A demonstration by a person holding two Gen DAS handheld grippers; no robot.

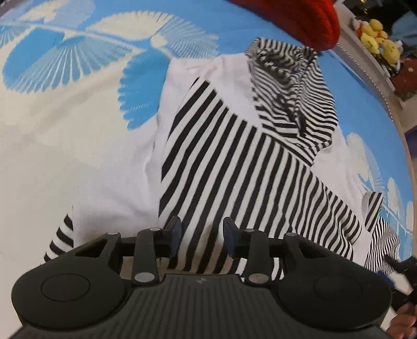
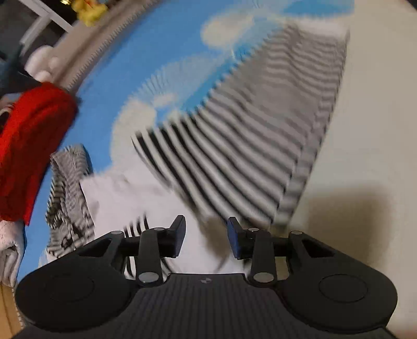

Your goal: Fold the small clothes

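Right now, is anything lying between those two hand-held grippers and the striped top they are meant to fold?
Nothing visible does. The left hand-held gripper hangs open directly over the striped top, and the right hand-held gripper is open over it too. The red garment lies beyond the hood, off to the side.

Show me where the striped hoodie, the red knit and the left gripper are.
striped hoodie [image 1: 234,167], left wrist view, on its striped front panel.
red knit [image 1: 299,18], left wrist view, on its ribbed body at the top edge.
left gripper [image 1: 202,234], left wrist view, midway between its open fingertips.
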